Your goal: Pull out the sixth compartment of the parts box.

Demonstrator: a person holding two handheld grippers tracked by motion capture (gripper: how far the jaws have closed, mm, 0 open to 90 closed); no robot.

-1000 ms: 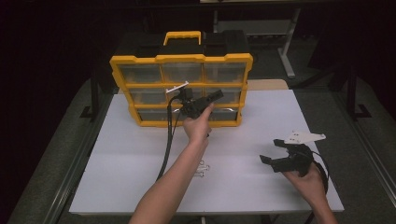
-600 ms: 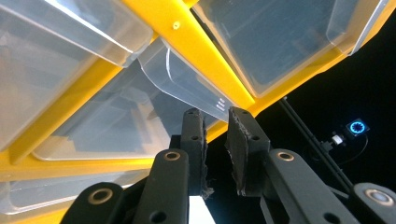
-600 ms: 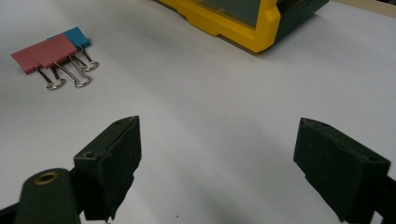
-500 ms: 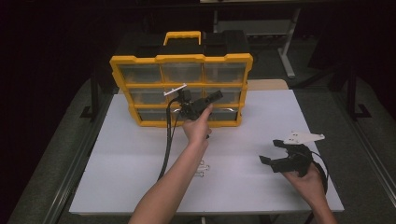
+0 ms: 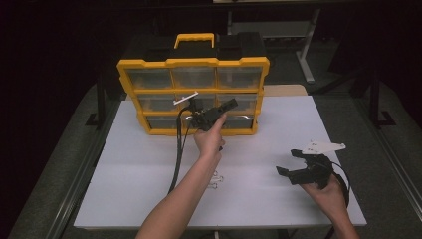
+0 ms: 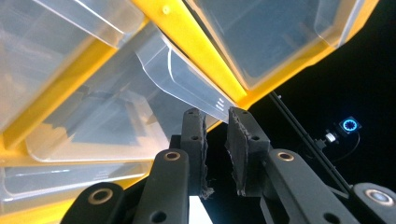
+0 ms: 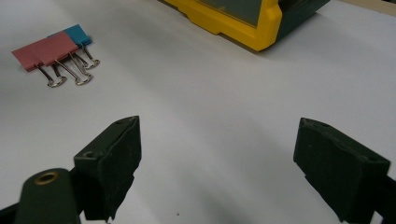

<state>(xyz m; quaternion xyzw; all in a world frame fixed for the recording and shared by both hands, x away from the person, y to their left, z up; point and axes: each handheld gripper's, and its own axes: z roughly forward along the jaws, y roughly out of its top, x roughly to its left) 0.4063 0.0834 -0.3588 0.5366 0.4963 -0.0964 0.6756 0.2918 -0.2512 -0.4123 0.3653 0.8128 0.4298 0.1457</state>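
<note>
A yellow organizer (image 5: 193,63) with clear drawers stands at the back of the white table (image 5: 129,169). My left gripper (image 5: 231,104) is raised against its middle-row right drawer (image 5: 246,101). In the left gripper view the jaws (image 6: 217,114) stand close together, pinching the tip of that clear drawer's handle lip (image 6: 187,79) under a yellow rail (image 6: 196,42). My right gripper (image 5: 287,162) rests low over the table at the right, open wide (image 7: 218,126), with nothing between its pads.
Binder clips (image 5: 215,179) lie on the table in front of the left forearm: a pink one (image 7: 44,49) and a blue one (image 7: 77,32) side by side. The organizer's front corner (image 7: 224,23) is beyond the right gripper. The left gripper's cable (image 5: 176,154) trails across the table.
Almost nothing differs. The left gripper stays at the drawer front, its top plate shifted slightly. The right gripper holds still.
</note>
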